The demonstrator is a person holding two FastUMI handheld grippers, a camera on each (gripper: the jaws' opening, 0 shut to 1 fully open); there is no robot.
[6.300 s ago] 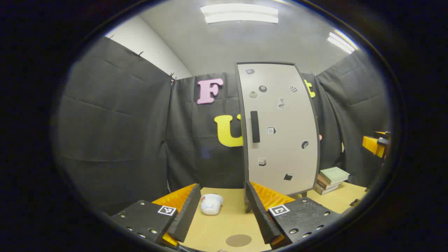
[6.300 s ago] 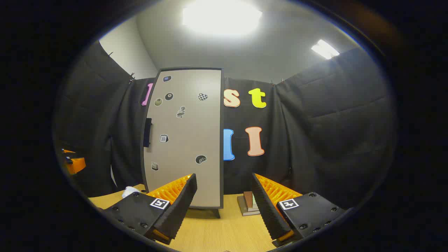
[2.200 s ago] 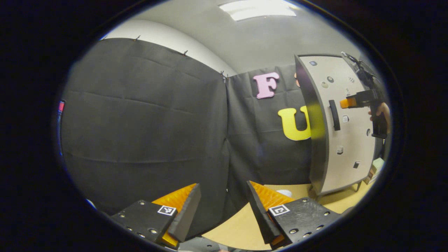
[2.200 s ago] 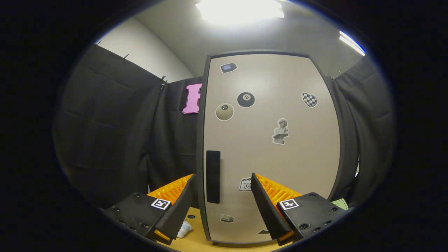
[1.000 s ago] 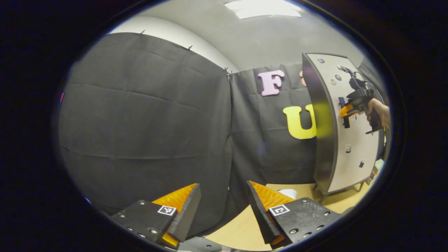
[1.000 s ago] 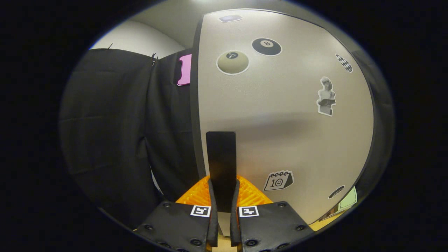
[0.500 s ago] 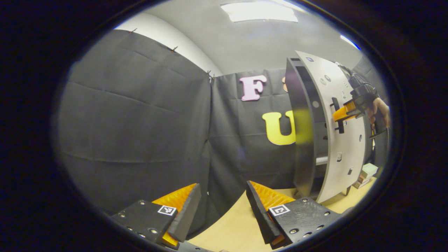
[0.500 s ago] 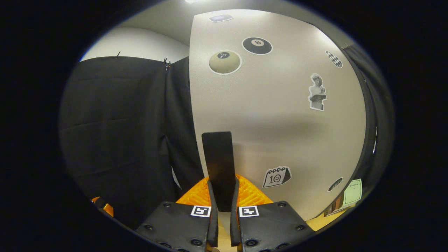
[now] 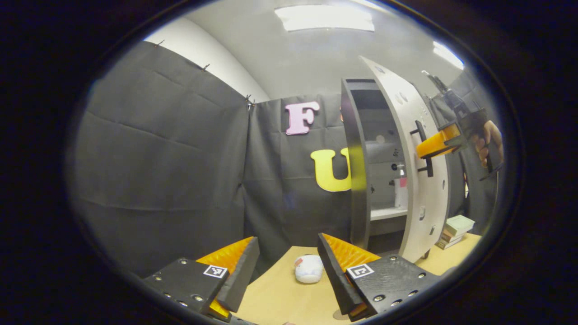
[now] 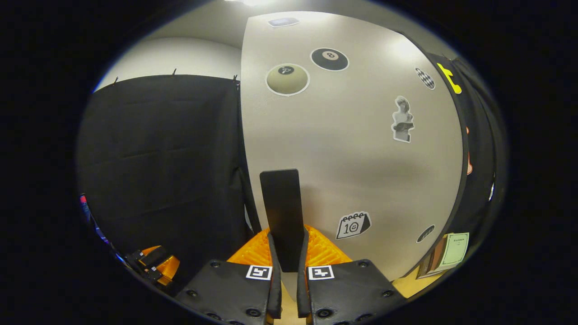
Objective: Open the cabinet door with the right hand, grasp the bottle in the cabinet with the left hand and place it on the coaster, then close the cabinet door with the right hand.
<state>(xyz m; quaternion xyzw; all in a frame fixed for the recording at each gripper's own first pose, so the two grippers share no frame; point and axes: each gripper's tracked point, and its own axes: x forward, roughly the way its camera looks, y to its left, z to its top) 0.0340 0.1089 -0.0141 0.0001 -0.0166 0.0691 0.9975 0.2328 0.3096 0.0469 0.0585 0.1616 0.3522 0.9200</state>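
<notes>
Since half a second ago the cabinet door (image 9: 406, 149) has swung wider, exposing the bottle (image 9: 400, 189) on its shelf. My right gripper (image 10: 286, 266) clamps the handle (image 10: 281, 212); I pull steadily along the hinge arc. Left gripper (image 9: 289, 266) waits open.

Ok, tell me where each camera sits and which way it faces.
Left gripper view: rides the open left gripper low over the table, looking at the cabinet's open side, with a bottle inside.
Right gripper view: rides the right gripper, facing the door close up, jaws shut on its handle.
Shared: door, handle, right gripper.
</notes>
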